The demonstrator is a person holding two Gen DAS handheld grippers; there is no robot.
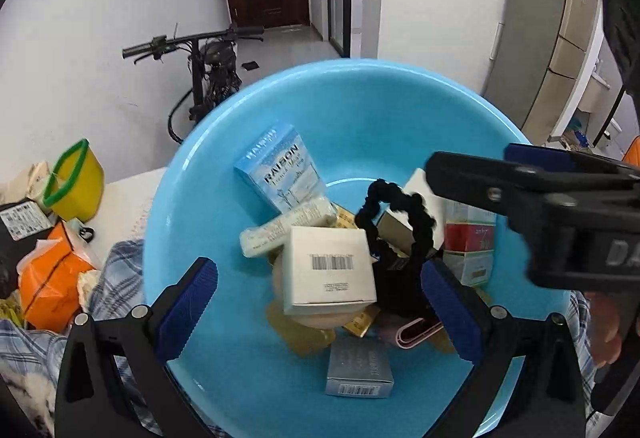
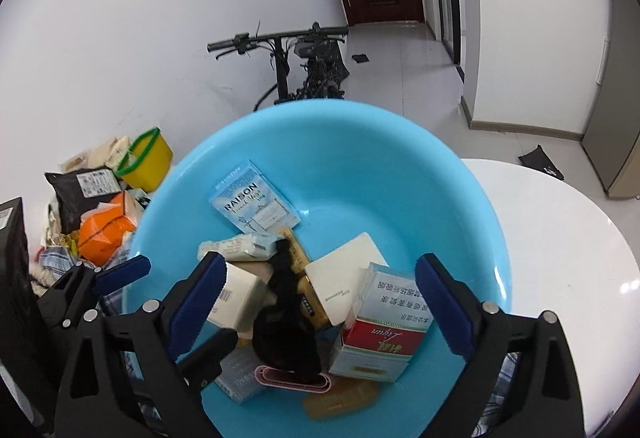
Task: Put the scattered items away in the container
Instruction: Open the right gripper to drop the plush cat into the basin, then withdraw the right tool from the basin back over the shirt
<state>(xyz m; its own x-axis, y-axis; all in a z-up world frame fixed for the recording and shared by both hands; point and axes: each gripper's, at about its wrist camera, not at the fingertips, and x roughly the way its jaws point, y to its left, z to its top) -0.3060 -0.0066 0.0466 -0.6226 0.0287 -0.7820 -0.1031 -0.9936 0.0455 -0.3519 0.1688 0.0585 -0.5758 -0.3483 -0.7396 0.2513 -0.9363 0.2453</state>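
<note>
1. The blue basin (image 2: pixel 400 166) stands on the white table (image 2: pixel 580 238), near its left edge, and it already holds many items.
2. Inside lie the light blue box (image 1: pixel 280 170), the white box with a barcode (image 1: pixel 330 270), the red and white box (image 2: pixel 380 334), the black hair tie (image 1: pixel 396 222) and the pink clip (image 2: pixel 294 380).
3. The right gripper (image 2: pixel 320 310) hangs over the middle of the basin; its jaws stand wide apart and nothing is between the pads.
4. The left gripper (image 1: pixel 320 314) is also over the basin, jaws apart and empty.
5. The task seems almost finished. No loose item shows on the bare part of the table.
6. Whether the yellow tub (image 2: pixel 150 160) and the orange pack (image 2: pixel 106 230) beyond the left edge belong to the task cannot be told.
</note>
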